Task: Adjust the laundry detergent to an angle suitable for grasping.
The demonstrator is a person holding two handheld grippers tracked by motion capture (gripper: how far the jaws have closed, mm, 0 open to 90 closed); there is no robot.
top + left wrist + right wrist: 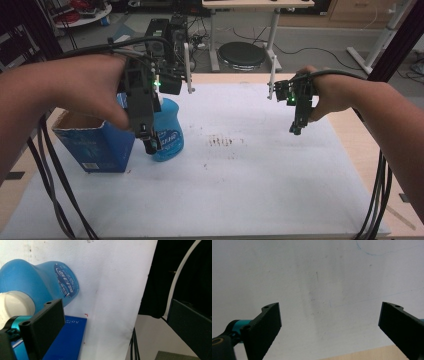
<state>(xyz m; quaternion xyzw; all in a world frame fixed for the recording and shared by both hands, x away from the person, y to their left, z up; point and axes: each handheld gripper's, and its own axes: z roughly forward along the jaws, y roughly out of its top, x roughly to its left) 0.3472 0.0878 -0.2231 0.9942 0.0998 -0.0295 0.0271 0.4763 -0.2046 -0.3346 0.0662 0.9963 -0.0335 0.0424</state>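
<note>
A blue plastic bottle (169,131) with a printed label stands on the white sheet (240,190), touching an open-topped blue carton (95,142). My left gripper (150,145) hangs over the bottle's near left side, pointing down. In the left gripper view the bottle (37,282) and its white cap (13,306) lie left of the left jaw, the carton (67,340) below them; my left gripper (115,307) stands open with nothing between the jaws. My right gripper (296,129) hovers over bare sheet at the right, and in its own view it (330,307) is open and empty.
Brown stains (225,141) mark the sheet's middle. The wooden table edge (350,125) runs along the right. Black cables (55,200) trail off both lower corners. Beyond the table's far edge stand a round stool (242,54) and white desk legs (272,35).
</note>
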